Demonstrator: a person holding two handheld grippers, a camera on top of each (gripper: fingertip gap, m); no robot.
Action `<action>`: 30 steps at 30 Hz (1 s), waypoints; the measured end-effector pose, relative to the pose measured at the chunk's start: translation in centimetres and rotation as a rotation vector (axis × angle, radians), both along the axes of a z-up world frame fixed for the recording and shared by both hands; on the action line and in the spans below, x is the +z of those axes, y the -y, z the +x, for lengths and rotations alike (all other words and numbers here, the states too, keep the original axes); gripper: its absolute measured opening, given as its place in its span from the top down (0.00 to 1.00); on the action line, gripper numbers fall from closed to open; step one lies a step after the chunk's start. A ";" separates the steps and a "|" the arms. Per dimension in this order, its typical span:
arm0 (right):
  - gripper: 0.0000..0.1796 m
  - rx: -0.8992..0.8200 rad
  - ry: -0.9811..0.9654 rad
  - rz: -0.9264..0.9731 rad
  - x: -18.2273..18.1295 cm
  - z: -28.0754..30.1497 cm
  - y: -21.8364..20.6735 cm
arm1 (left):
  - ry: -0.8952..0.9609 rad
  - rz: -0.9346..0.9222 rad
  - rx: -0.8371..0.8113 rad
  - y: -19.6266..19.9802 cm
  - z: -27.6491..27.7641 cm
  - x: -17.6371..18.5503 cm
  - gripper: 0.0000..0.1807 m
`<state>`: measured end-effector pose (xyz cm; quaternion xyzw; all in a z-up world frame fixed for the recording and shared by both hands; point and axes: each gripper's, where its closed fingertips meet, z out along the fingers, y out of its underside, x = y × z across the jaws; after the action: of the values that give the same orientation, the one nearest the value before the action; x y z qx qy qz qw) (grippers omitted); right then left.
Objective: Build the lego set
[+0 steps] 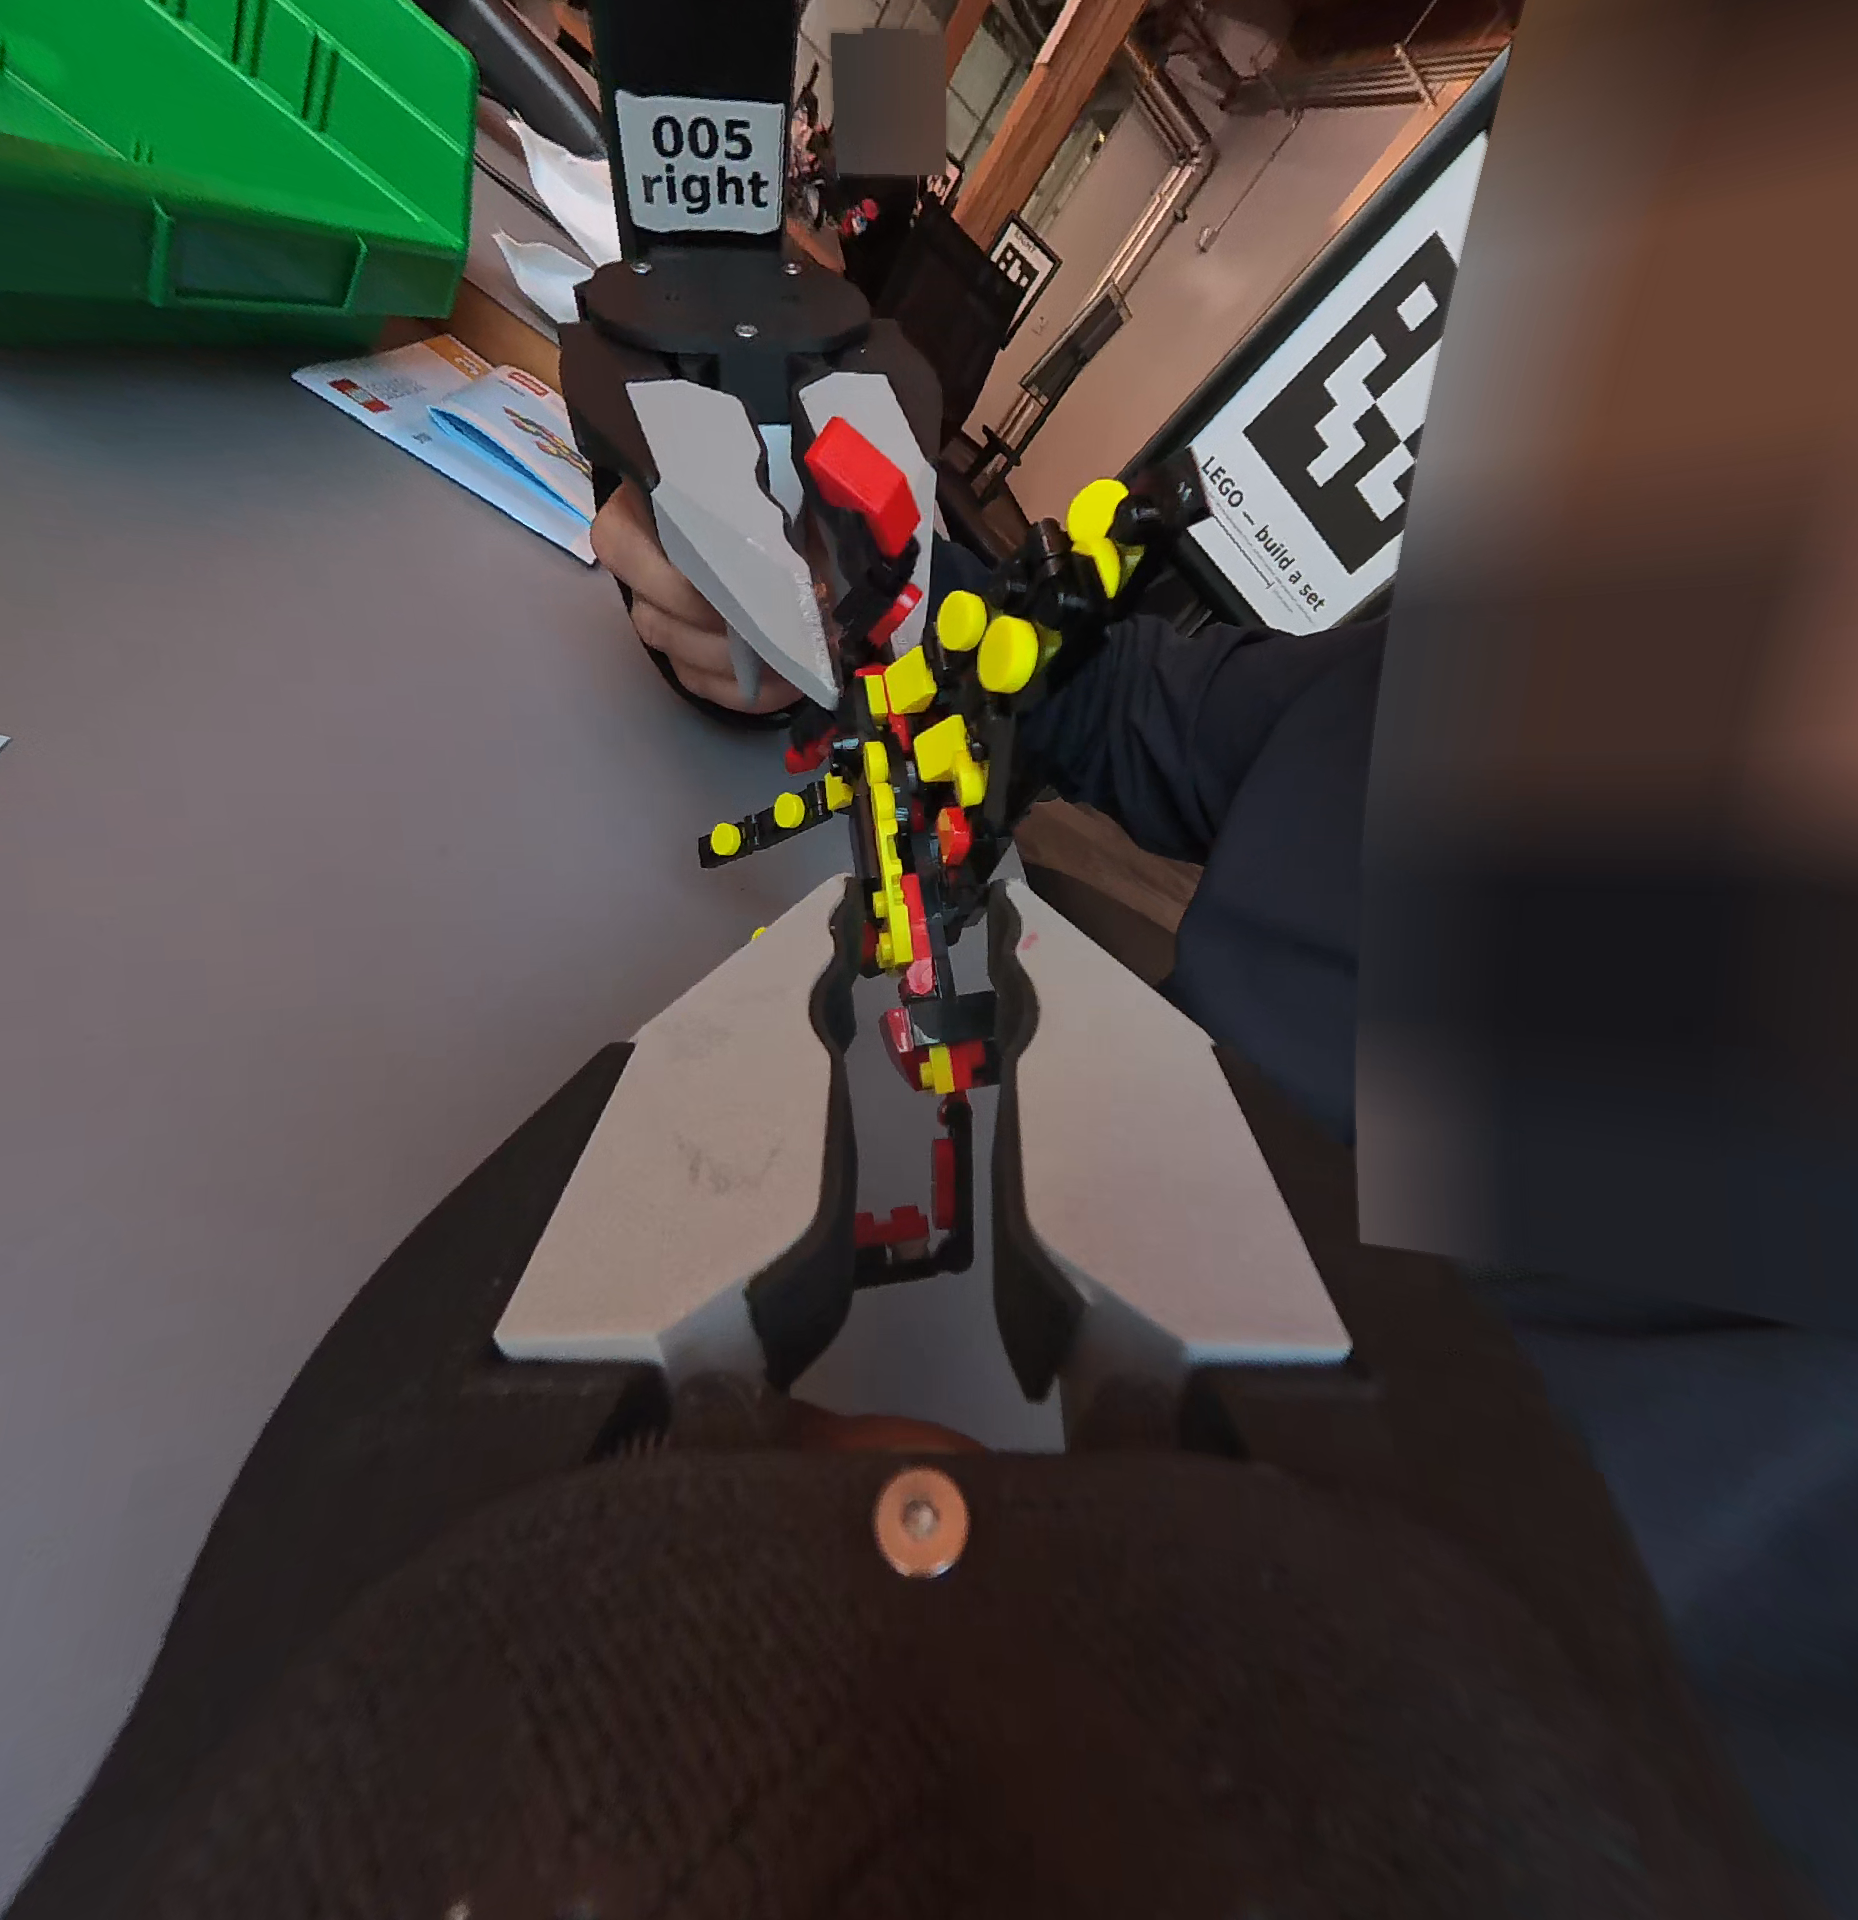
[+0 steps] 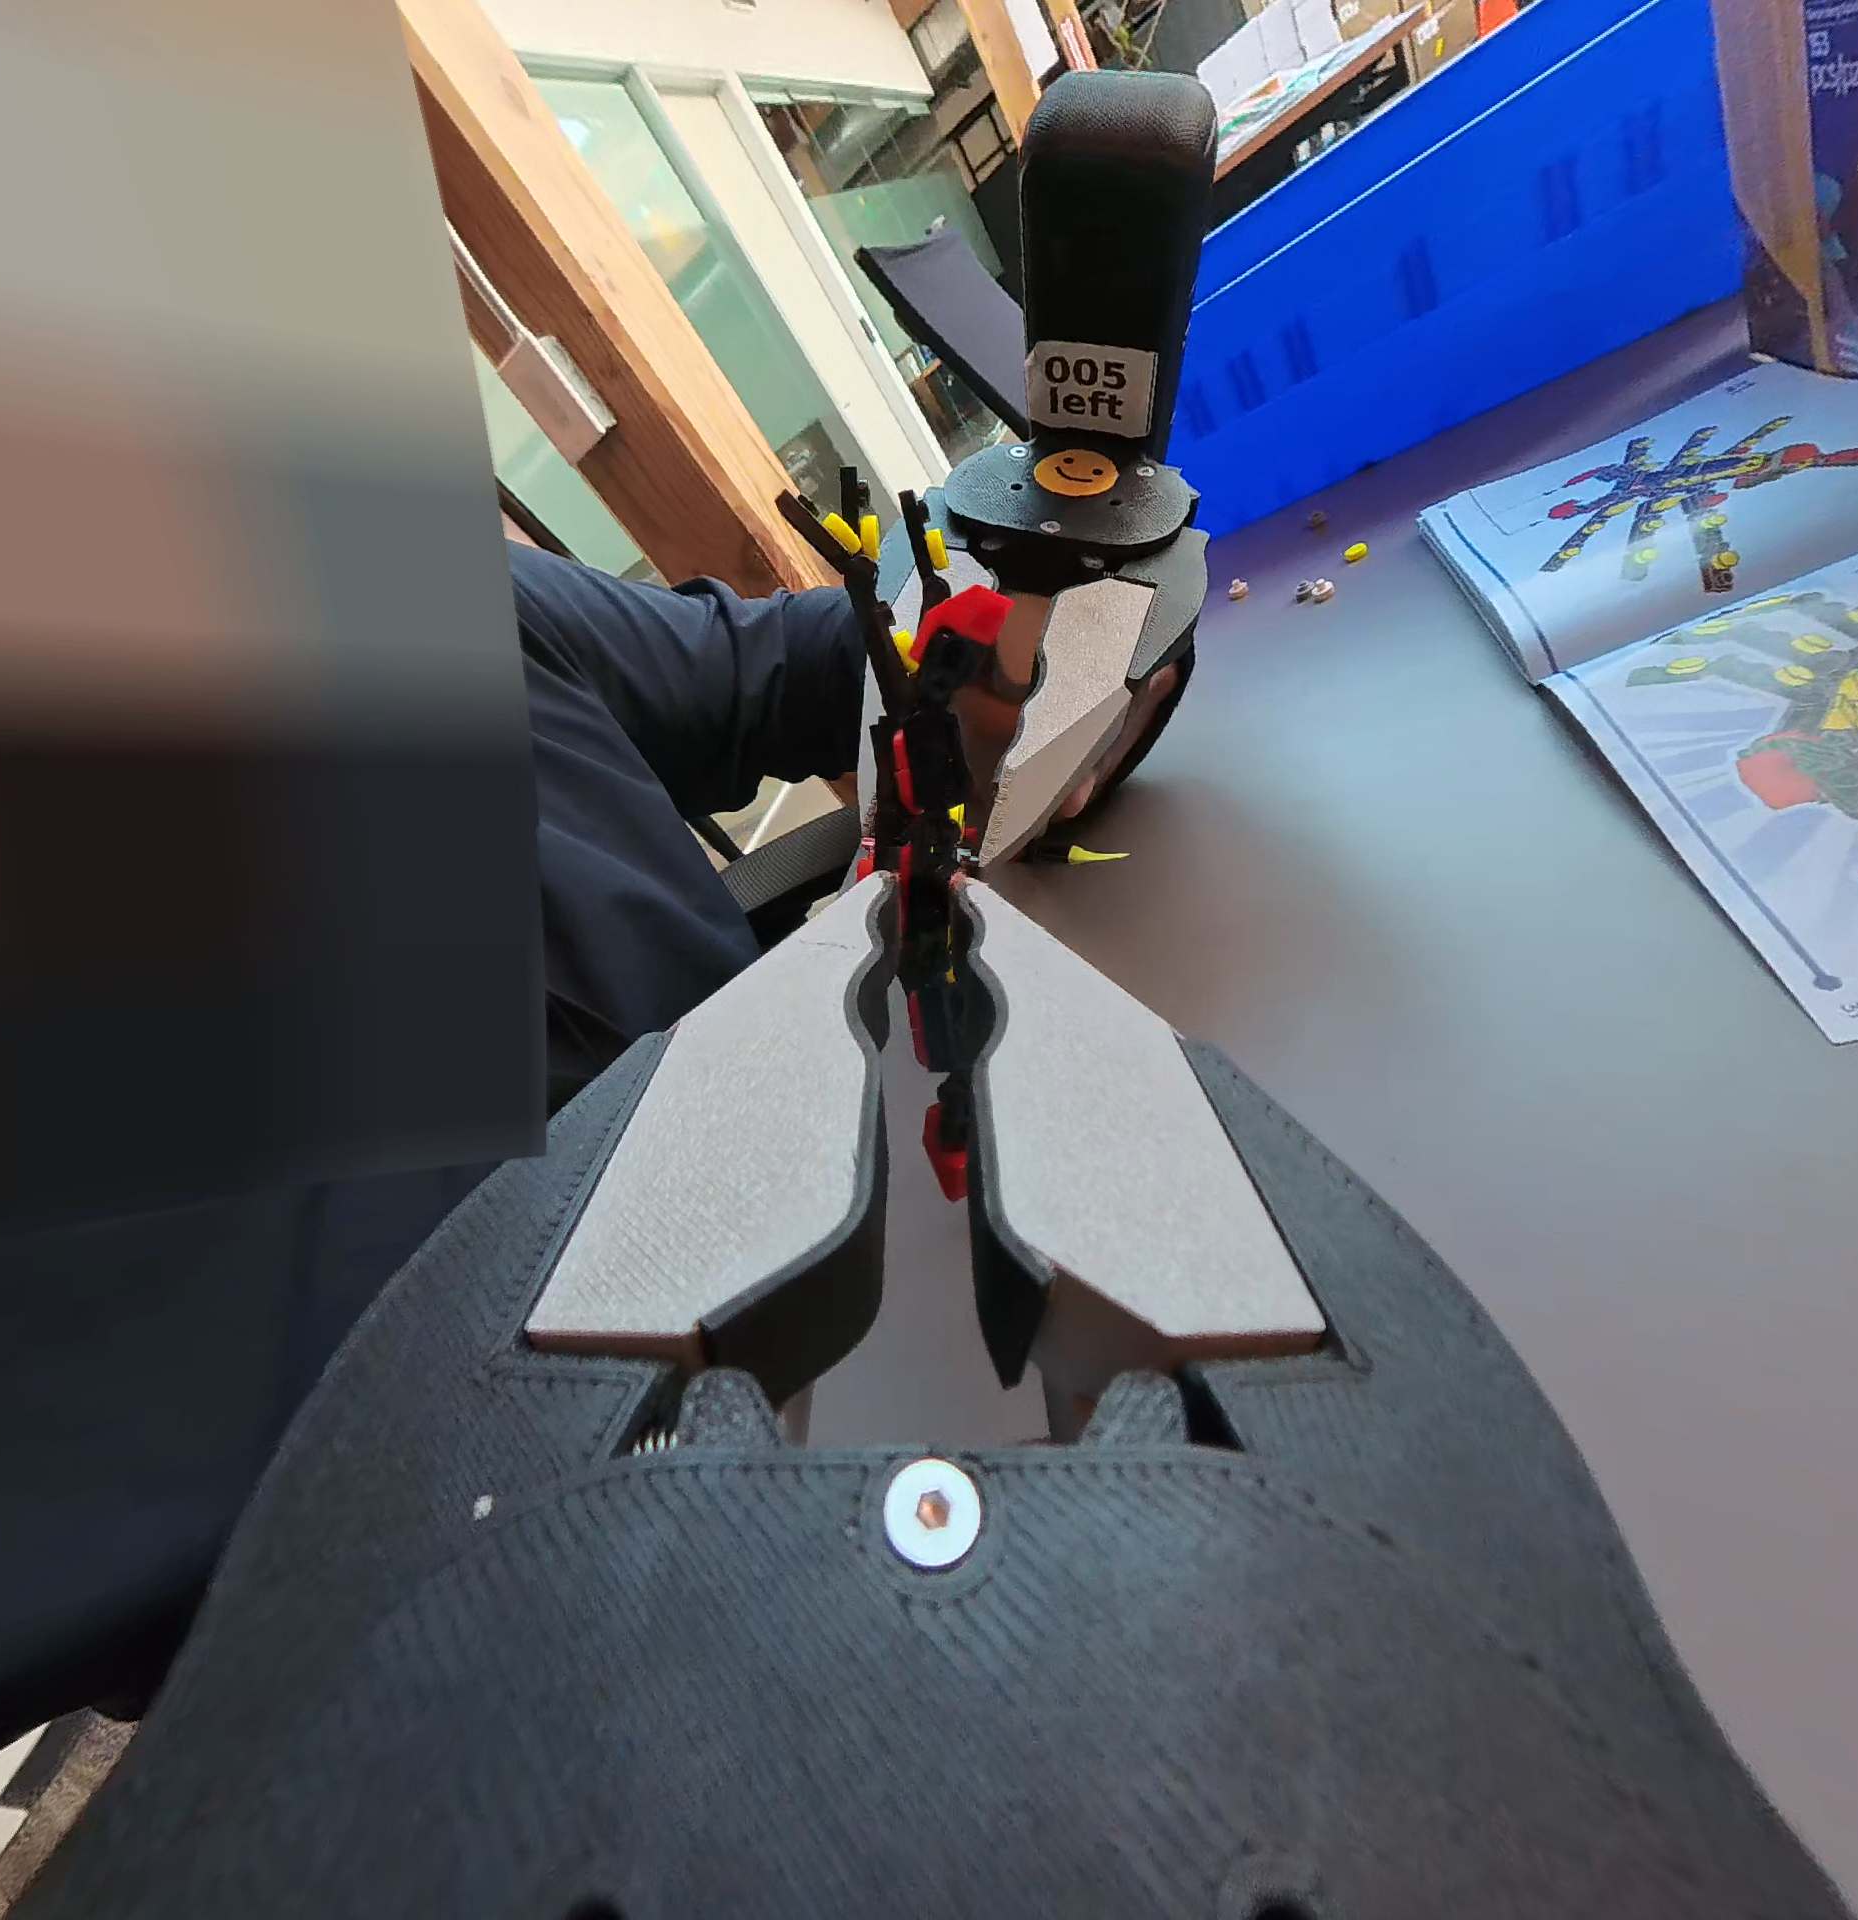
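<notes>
A black, yellow and red lego model with thin studded limbs is held in the air above the grey table, between both grippers. My left gripper is shut on the model's near end, whose red and black parts sit between its fingers. My right gripper faces it and grips the far end, beside a red sloped piece. In the right wrist view the model shows edge-on between my right gripper and my left gripper.
A green bin and a folded instruction booklet lie at the table's far left. An open instruction booklet, a blue bin, a box, loose small pieces and a yellow claw piece show. A person's dark sleeve is close. About 4 centimeters separates my left fingertips from my right.
</notes>
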<state>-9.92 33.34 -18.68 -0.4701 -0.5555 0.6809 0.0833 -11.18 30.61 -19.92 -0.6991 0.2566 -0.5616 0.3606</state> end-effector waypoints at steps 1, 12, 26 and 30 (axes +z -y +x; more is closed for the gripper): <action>0.97 -0.002 0.002 0.003 0.0 0.0 0.0 | 0.000 -0.001 0.001 0.0 0.0 0.0 0.89; 0.99 -0.121 0.019 0.135 -0.5 -0.4 -1.6 | 0.006 -0.009 0.040 -0.7 -0.4 -0.1 0.89; 0.99 -0.395 0.396 1.067 -5.4 2.2 -7.7 | -0.487 0.449 0.092 -1.1 -1.7 -2.1 0.88; 0.98 -0.310 0.498 1.245 -8.9 2.6 -6.7 | -0.614 0.598 0.058 -0.7 -1.6 -2.9 0.89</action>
<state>-7.36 40.03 -27.60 -0.5512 -0.7722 0.0868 0.3039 -12.75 31.28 -22.84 -0.7054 0.4838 -0.2182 0.4698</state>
